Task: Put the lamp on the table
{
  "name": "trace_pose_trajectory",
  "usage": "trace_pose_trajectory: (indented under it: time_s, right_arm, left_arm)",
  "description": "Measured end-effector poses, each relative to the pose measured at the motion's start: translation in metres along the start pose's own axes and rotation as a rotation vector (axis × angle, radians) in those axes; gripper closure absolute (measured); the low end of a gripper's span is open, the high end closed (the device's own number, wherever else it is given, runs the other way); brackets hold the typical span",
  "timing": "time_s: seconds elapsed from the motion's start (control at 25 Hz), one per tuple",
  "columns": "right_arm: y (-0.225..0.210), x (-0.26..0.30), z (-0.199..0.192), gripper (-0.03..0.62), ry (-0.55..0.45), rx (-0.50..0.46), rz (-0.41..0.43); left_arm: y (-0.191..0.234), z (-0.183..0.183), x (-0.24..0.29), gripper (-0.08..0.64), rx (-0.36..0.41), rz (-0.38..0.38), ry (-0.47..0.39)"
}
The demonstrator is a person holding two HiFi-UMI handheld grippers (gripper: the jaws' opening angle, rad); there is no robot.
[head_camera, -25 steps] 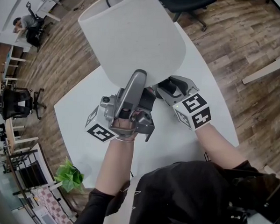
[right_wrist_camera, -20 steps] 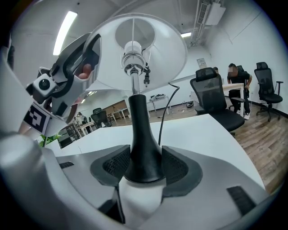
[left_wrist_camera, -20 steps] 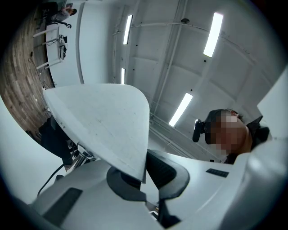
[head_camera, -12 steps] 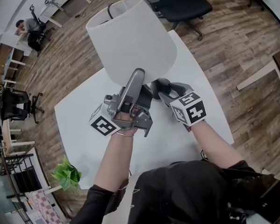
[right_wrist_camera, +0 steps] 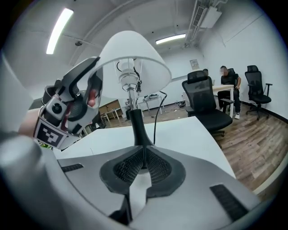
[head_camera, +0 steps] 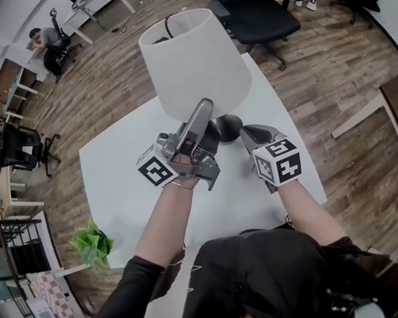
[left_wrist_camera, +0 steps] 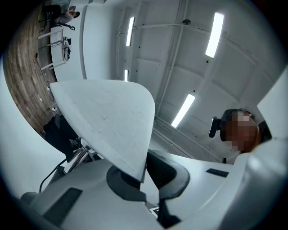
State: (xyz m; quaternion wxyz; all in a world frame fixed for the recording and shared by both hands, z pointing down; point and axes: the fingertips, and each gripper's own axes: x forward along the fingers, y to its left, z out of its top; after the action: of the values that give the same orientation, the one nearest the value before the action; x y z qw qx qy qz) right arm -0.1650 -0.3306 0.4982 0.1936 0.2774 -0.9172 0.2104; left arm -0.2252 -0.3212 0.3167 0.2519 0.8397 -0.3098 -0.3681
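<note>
One tilted lamp (head_camera: 218, 116), white conical shade (head_camera: 190, 65), black base (head_camera: 229, 125); one white table (head_camera: 118, 177); two grippers: left gripper (head_camera: 205, 109) clamped on shade rim; right gripper (head_camera: 245, 132) jaws just closed, empty.

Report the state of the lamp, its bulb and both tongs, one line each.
Lamp: upright, base on the table.
Bulb: appears unlit.
Left tongs: shut on the lampshade rim.
Right tongs: jaws just closed, nothing seen between them.
</note>
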Motion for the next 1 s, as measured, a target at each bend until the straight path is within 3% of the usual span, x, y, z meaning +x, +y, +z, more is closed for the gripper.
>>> trace_pose_trajectory:
  time_s: [0.4,0.68,1.0]
  right_arm:
    - [0.003,-0.056,0.019,0.558,-0.067,-0.017,-0.024]
    - [-0.008,-0.104,0.010,0.559,-0.088,-0.011,-0.084]
    - [-0.022,-0.145,-0.001,0.559,-0.091,0.001,-0.149]
  left_arm:
    - [-0.001,-0.004,-0.001,0.546,0.009,0.037,0.002]
    - [-0.006,-0.016,-0.006,0.546,0.036,0.049,0.017]
    - [-0.006,-0.015,-0.006,0.543,-0.007,0.069,-0.008]
